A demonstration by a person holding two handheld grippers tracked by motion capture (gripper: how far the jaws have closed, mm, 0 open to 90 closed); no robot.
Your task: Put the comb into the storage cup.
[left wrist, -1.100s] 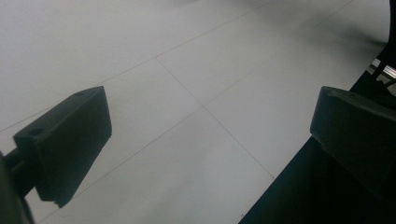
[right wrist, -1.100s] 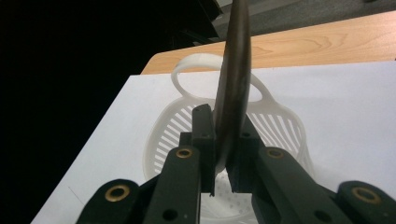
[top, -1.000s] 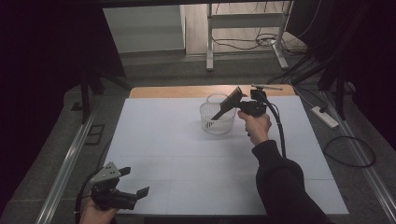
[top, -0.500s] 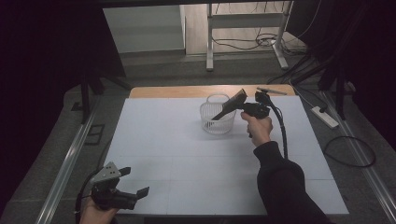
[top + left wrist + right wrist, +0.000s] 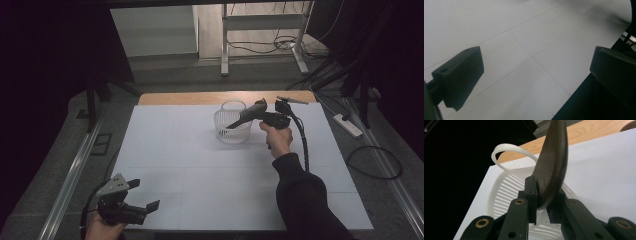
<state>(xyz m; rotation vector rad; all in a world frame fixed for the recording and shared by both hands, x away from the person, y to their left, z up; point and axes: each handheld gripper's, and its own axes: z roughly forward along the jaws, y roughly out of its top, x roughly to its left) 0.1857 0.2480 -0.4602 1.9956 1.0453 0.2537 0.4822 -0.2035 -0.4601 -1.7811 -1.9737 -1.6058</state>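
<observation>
Dark ribbed slat (image 5: 552,162), that is what my right claw (image 5: 541,202) has hold of: a thin, gently curved blade, blackish-brown, with fine ridges running its whole length and a rounded end. In the right gripper view its rounded lower end sits between my 2 black jaws, which press it from both sides, and the rest rises away from them, past the upper edge of that view. My jaws have just been easing apart a touch, yet both still touch the slat.

From the high view the slat (image 5: 243,116) reaches out leftward and downward from my right claw (image 5: 258,107), its far tip down over the white slotted basket (image 5: 232,134). That basket, with its hoop handle (image 5: 510,152) standing up at the back, rests on the white table sheet (image 5: 170,150) near the wooden strip (image 5: 200,97) at the far edge.

My right hand (image 5: 276,139) grips the handle with the forearm stretched forward in a dark sleeve, the claw held level above the basket's right rim.

My left claw (image 5: 142,196) is well apart from all this, low at the near left corner of the sheet, its jaws wide apart with nothing between them.
</observation>
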